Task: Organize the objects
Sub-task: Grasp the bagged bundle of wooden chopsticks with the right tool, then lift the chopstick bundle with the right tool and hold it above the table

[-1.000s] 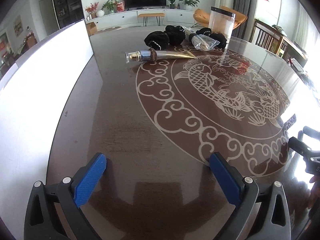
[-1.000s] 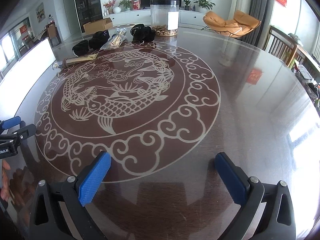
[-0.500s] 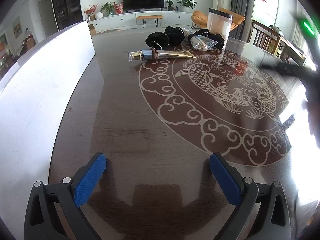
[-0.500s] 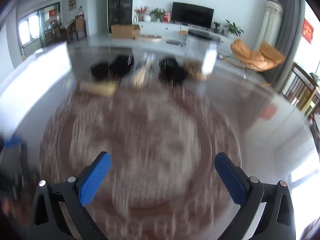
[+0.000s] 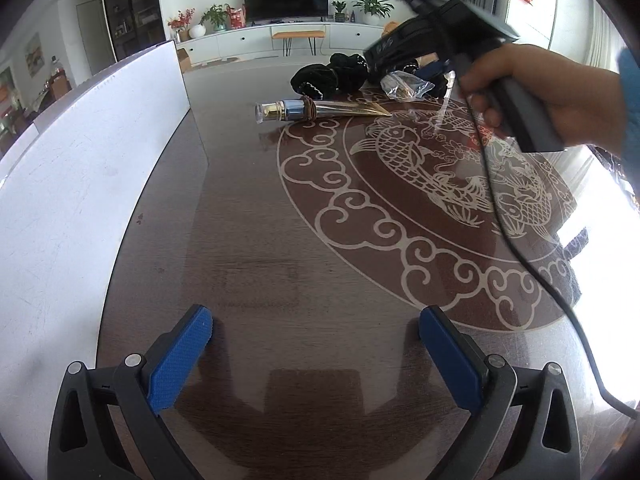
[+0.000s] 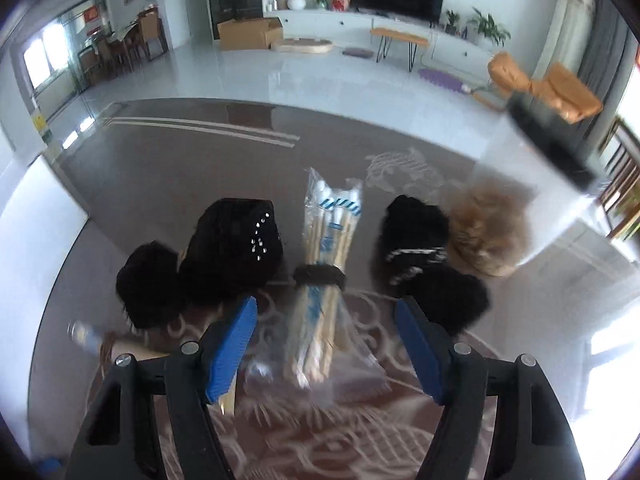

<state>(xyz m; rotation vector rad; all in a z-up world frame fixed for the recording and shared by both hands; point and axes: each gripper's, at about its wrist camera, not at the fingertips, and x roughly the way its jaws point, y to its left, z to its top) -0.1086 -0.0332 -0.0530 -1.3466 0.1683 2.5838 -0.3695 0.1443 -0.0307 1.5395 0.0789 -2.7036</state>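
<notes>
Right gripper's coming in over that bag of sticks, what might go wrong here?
1. The right gripper straddles the bag of sticks with its jaws just narrowed but not touching; the loose plastic may slip or crumple.
2. Black hair ties crowd both sides, so a jaw could snag one.
3. The view is blurred, so the grasp may land off-centre.

table (image 5: 248,240): dark, carp inlay | on it: tube (image 5: 316,109), black scrunchies (image 6: 232,248), bagged sticks (image 6: 324,264), jar (image 6: 492,228)
</notes>
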